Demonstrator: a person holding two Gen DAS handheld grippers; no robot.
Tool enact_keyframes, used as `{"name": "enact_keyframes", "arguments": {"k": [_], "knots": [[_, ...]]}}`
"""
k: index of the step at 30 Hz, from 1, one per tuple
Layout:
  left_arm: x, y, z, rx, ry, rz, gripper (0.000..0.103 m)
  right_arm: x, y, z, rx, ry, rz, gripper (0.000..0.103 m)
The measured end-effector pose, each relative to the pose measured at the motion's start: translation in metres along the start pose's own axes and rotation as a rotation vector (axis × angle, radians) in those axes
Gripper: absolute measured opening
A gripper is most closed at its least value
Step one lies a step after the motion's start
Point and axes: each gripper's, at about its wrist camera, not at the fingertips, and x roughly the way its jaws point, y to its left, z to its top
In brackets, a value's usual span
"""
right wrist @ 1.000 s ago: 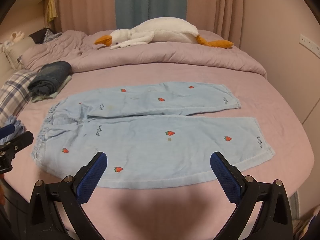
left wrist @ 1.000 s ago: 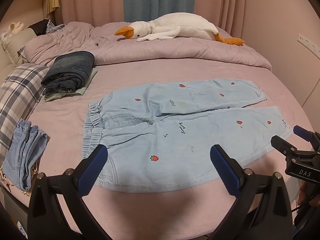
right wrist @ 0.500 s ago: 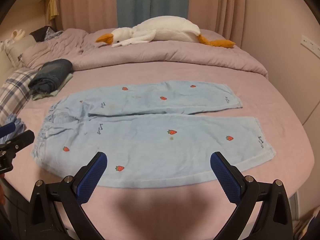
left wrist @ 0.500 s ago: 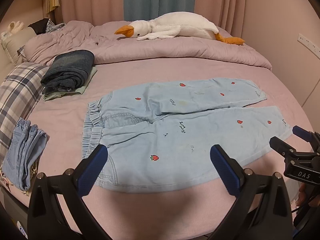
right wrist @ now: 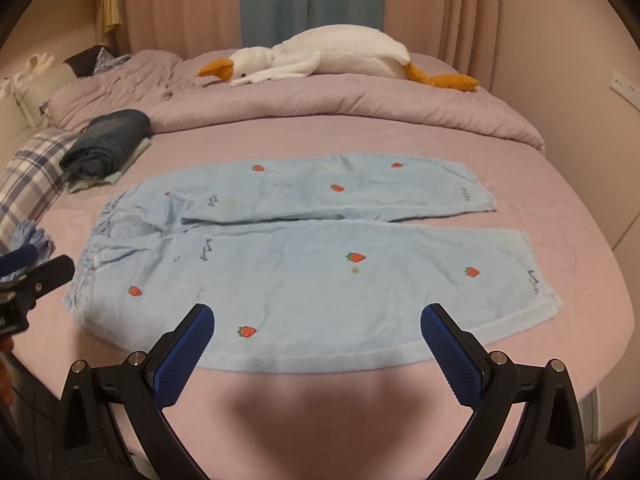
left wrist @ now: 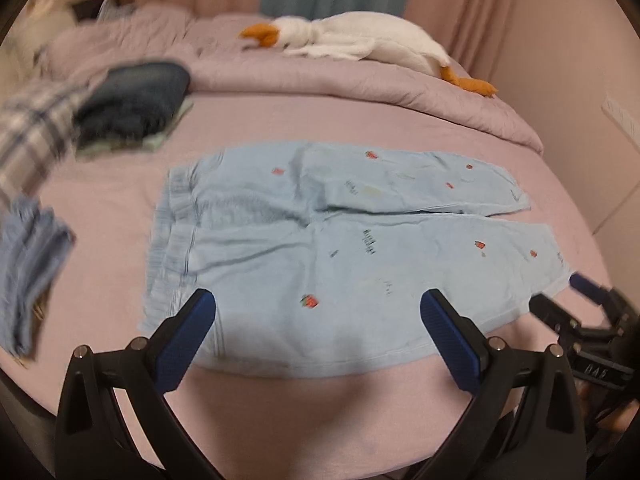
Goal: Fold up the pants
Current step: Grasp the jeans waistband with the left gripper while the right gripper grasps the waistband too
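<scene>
Hovering low over flat pants [right wrist: 304, 264], left gripper [left wrist: 318, 324] jaws apart, right gripper [right wrist: 317, 326] jaws apart, both level

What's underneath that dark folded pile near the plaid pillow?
A pale green folded cloth sticks out under the dark folded jeans. Most of it is covered, so I can't tell what it is.

Light blue pants [right wrist: 312, 264] with small red strawberry prints lie spread flat and unfolded on the pink bed. The elastic waistband [right wrist: 94, 256] is at the left, and both legs run rightward side by side, one near, one far.
</scene>
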Motion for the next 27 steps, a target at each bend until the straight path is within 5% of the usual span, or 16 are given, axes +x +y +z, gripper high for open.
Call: {"name": "enact_keyframes", "arguments": {"k": [6,13,19,22,27], "knots": [[0.016,0.072,-0.027,-0.221,0.140,0.067,0.102,0.020,0.023,-0.013,-0.083,0.027,0.061,0.102],[0.040,0.126,-0.063,-0.540,0.245,-0.066,0.101,0.036,0.077,-0.034,-0.331,0.003,0.136,0.102],[0.048,0.136,-0.059,-0.571,0.148,-0.081,0.096,0.043,0.130,-0.059,-0.618,-0.055,0.161,0.102],[0.061,0.142,-0.051,-0.556,0.117,-0.042,0.066,0.047,0.146,-0.068,-0.720,-0.087,0.161,0.099],[0.063,0.153,-0.044,-0.558,0.124,-0.031,0.035,0.065,0.171,-0.081,-0.880,-0.112,0.101,0.054]]}}
